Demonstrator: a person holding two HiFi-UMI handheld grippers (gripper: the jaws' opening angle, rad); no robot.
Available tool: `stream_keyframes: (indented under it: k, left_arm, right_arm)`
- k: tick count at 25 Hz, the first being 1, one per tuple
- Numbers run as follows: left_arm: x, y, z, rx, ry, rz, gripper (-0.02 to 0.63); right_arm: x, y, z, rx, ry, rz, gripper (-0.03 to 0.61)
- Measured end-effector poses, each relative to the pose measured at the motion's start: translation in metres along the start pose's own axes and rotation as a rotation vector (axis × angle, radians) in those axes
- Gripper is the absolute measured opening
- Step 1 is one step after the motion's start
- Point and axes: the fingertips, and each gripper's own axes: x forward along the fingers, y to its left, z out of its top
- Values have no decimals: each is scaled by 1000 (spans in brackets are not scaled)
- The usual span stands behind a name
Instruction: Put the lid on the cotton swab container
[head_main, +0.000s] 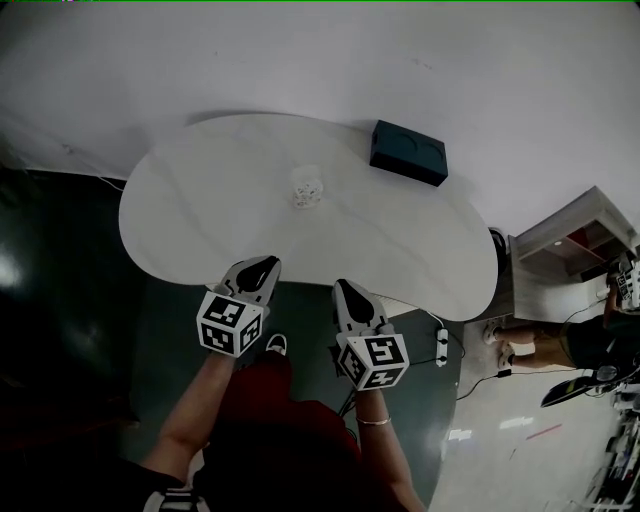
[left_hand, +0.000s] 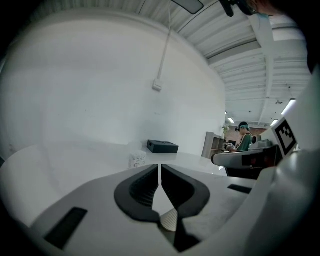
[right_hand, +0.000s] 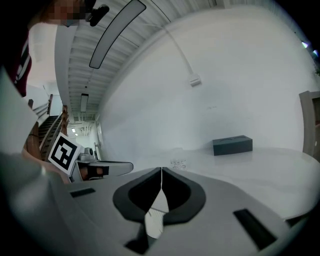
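Mid-table, the cotton swab container (head_main: 308, 186) shows too small and pale to tell whether its lid is on. The left gripper (head_main: 262, 266) and right gripper (head_main: 345, 290) cover part of the near edge of the white table (head_main: 200, 200). At far right, a bystander (head_main: 545, 345) is cut off by the picture's edge.

You hold the left gripper (head_main: 262, 266) and the right gripper (head_main: 346, 288) side by side, apart, both pointing away from you. The left gripper's jaws are pressed together, empty. The right gripper's jaws meet the same way, also empty. Behind each gripper's jaws sits its marker cube, and behind the cubes your left forearm (head_main: 193, 412) and right forearm (head_main: 388, 455) run back, bare.
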Motion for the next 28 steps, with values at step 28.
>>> stream_keyframes:
  k: [28]
  left_arm:
    - [104,82,2,46,130,-119,85]
  right_arm:
    - [116,-38,20,8,66,-92,15]
